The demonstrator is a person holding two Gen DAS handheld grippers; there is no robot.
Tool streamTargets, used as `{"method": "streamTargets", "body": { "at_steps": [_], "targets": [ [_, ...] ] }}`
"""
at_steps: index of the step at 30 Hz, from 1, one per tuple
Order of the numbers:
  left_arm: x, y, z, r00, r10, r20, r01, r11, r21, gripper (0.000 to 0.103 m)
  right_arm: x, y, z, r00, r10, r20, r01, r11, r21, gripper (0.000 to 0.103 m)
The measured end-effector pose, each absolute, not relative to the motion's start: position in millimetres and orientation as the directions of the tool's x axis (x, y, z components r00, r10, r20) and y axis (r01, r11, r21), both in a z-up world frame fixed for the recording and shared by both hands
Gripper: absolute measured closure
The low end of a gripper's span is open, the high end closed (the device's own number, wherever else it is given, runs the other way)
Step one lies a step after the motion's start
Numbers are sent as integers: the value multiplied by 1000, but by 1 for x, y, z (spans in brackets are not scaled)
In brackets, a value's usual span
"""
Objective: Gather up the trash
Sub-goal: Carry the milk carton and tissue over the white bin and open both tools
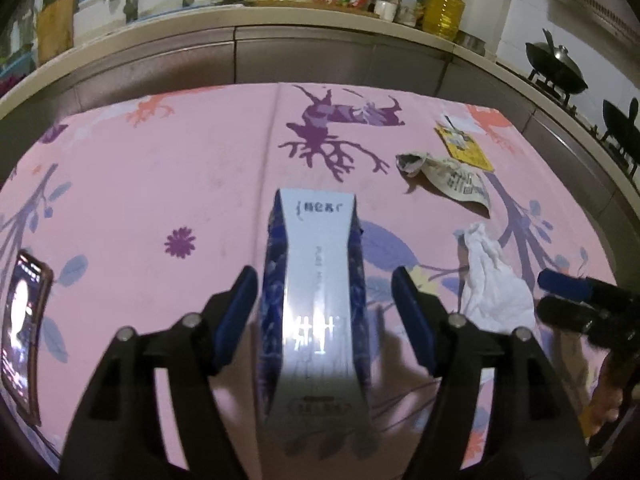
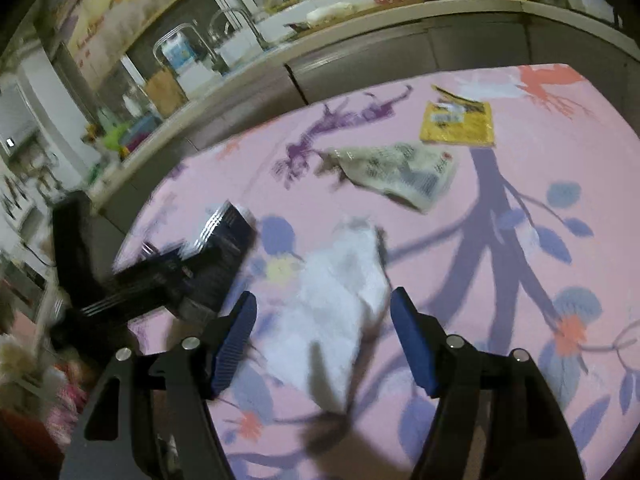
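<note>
Item: white crumpled tissue (image 2: 340, 292), centre of the right wrist view on the pink tablecloth (image 2: 520, 240), between your right gripper (image 2: 323, 344) pads, which stood apart, untouched. Your left gripper (image 1: 324, 316) stood open around the carton (image 1: 316, 300). You needed to lower squarely, pinching the tissue's bulk.

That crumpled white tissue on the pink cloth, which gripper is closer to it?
The right gripper: the white tissue lies between its open fingers. The left gripper straddles the blue-and-white carton, beside the tissue.
</note>
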State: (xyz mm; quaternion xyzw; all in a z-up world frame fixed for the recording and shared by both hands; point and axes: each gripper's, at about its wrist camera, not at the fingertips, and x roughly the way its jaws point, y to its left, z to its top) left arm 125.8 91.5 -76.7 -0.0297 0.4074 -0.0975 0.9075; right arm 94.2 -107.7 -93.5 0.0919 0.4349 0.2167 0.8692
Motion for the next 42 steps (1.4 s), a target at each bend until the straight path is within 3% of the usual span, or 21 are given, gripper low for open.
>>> {"method": "streamTargets", "body": {
  "at_steps": [2, 3, 5, 6, 15, 24, 28, 35, 42],
  "targets": [
    [127, 91, -81, 644, -168, -747, 135, 985, -105, 53, 95, -105, -104, 521, 441, -731, -292, 896, 334, 36],
    [127, 92, -81, 645, -168, -745, 136, 985, -104, 53, 95, -102, -109, 513, 443, -735, -301, 895, 329, 41],
    [128, 94, -80, 636, -176, -751, 136, 984, -115, 53, 92, -100, -113, 525, 427, -736, -314, 901, 299, 73],
    [128, 94, -80, 631, -183, -754, 138, 983, -123, 53, 93, -99, -116, 490, 461, -740, -330, 884, 333, 98],
    [134, 26, -34, 615, -346, -709, 313, 932, -183, 53, 76, -185, -78, 665, 433, -609, -221, 892, 394, 101],
    [155, -184, 4, 443, -582, -682, 645, 735, -208, 53, 38, -389, -48, 818, 101, -566, 130, 927, 353, 101],
    [163, -289, 6, 312, -665, -678, 728, 626, -279, 53, 24, -469, -48, 814, -54, -578, 279, 910, 308, 101],
    [170, -418, -32, 166, -685, -710, 741, 561, -368, 53, 30, -545, -72, 743, -235, -627, 412, 898, 151, 101],
    [184, -461, -80, 146, -611, -778, 699, 620, -356, 53, 54, -562, -100, 664, -315, -678, 403, 915, -30, 100]
  ]
}}
